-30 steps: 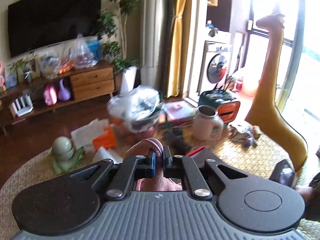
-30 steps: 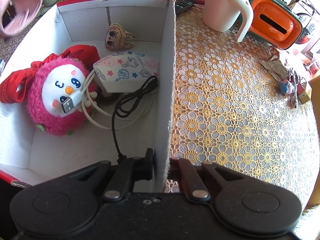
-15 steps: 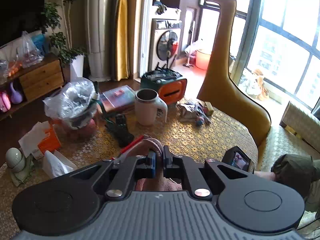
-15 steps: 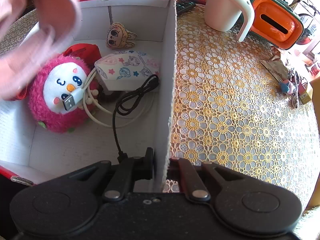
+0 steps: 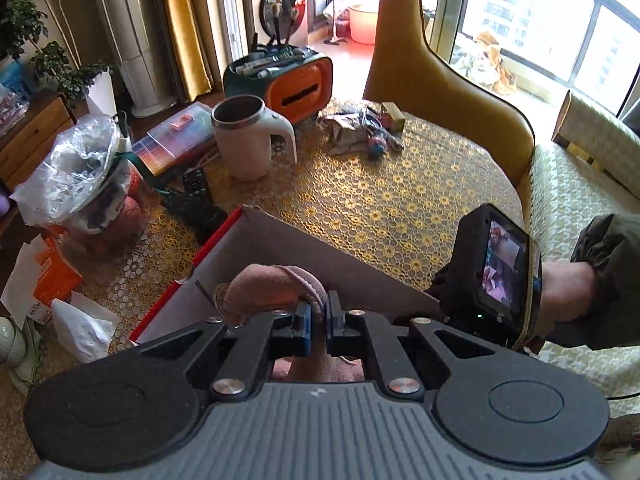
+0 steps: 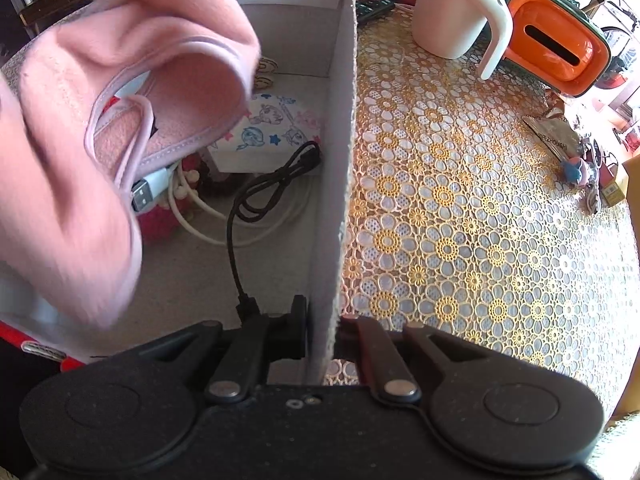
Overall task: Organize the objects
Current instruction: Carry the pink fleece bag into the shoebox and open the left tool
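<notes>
Left wrist view, nearest: the left gripper [image 5: 318,322] is clenched on a pink fleece cloth [image 5: 276,286]; the cloth's lower part is hidden behind the jaws and the gripper body.
Cloth position: it hangs over the open white box [image 6: 296,168], its folds filling the upper left of the right wrist view and blurred at the edges.
Right gripper [image 6: 322,334]: clamped on the box's right wall, one pad inside and one outside; the wall hides the contact itself.
Right hand [image 5: 568,292]: seen in the left wrist view holding that gripper, sleeve cut off at the frame edge.
Box contents: a black cable [image 6: 260,200], a white USB cable [image 6: 160,184], a star-printed pouch [image 6: 272,132]; a pink plush toy [image 6: 160,220] is mostly covered by the cloth, and a small doll face [image 6: 266,72] is half hidden.
Table beyond: a gold lace tablecloth [image 6: 460,200], a white mug [image 5: 250,140], an orange and green case [image 5: 288,80].
Far left: a clear plastic bag [image 5: 72,172] over something I cannot identify.
</notes>
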